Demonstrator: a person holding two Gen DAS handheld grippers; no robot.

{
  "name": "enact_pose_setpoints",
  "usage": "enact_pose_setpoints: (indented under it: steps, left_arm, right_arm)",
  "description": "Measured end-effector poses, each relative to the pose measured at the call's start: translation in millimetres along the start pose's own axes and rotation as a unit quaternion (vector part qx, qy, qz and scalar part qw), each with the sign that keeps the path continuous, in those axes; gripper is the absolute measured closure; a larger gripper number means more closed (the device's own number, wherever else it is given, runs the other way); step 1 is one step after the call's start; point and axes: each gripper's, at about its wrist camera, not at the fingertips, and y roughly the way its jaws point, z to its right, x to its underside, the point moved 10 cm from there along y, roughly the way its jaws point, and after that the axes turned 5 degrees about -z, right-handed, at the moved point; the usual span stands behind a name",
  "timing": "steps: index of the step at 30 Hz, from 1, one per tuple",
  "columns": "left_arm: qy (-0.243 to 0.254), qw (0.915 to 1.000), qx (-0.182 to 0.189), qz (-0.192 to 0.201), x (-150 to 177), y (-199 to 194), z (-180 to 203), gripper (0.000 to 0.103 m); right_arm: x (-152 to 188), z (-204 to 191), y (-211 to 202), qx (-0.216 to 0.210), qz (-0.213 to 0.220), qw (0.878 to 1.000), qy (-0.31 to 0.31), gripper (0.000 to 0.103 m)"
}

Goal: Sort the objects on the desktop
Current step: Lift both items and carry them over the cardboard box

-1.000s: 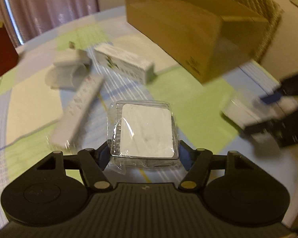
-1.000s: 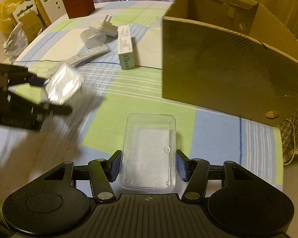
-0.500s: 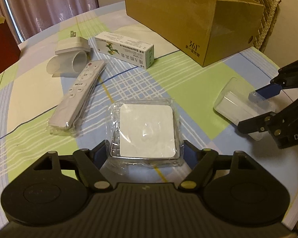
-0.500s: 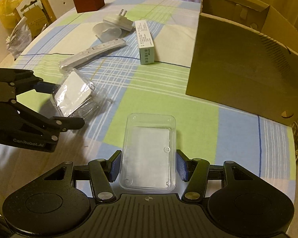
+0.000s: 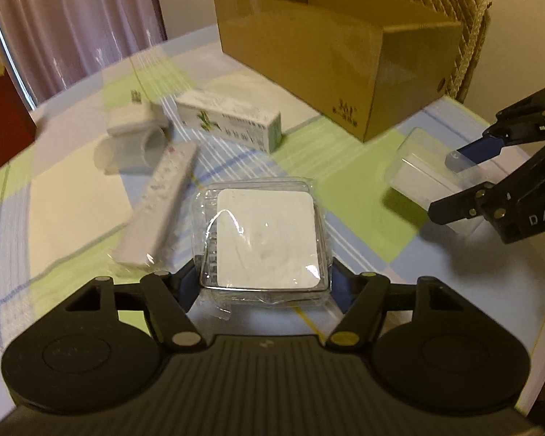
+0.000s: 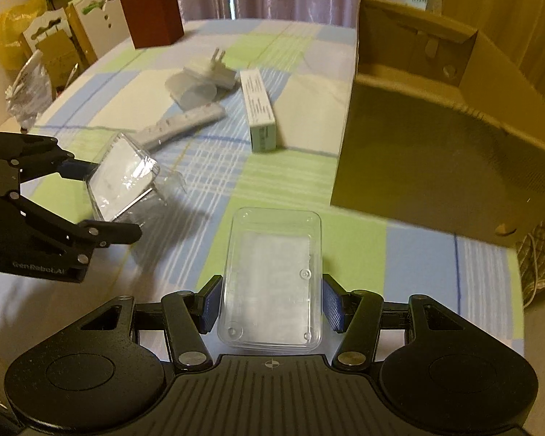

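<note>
Fingers (image 6: pixel 214 303) gripping clear case (image 6: pixel 272 276), cardboard box (image 6: pixel 436 160) ahead

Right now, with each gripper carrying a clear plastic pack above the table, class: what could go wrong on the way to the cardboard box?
1. The square wrapped pack sits tilted in the left gripper, held through loose, shiny film; it could slip.
2. The clear rectangular case is pinched only near its rear end by the right gripper, so it may pivot.
3. The cardboard box has tall walls; a low approach might hit one.

The left gripper (image 5: pixel 263 276) has lifted its wrapped white square pack (image 5: pixel 267 234) off the tablecloth (image 6: pixel 290 181), tilting it; the right gripper (image 6: pixel 271 303) has raised its clear plastic case (image 6: pixel 272 276) too
</note>
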Motion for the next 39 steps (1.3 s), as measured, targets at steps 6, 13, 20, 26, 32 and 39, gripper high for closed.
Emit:
enact_pose_setpoints:
  steps: [6,13,20,26,32,39]
  left_arm:
    - [0.000,0.9997,-0.006,0.024,-18.9,-21.8,-9.7,0.037]
    - [0.008,0.9984,-0.006,0.056,-42.0,-46.4,-11.1,0.037]
    - [0.022,0.9963,-0.002,0.083,-66.6,-62.7,-6.0,0.037]
    - [0.035,0.9939,0.002,0.104,-91.9,-71.4,0.9,0.037]
    - [0.050,0.9908,0.005,0.126,-122.1,-75.3,13.1,0.037]
    - [0.070,0.9874,0.010,0.142,-159.2,-72.8,29.3,0.037]
  right_arm:
    - [-14.1,-3.3,-22.6,0.008,0.029,1.000,-0.001,0.047]
    - [-30.0,-2.6,-53.8,0.024,0.070,0.997,0.006,0.047]
    - [-44.1,6.8,-82.7,0.042,0.107,0.993,0.019,0.047]
    - [-52.5,23.1,-97.8,0.057,0.125,0.990,0.027,0.047]
    - [-65.0,43.7,-110.7,0.072,0.141,0.987,0.030,0.047]
    - [-81.2,72.5,-121.1,0.084,0.153,0.984,0.030,0.047]
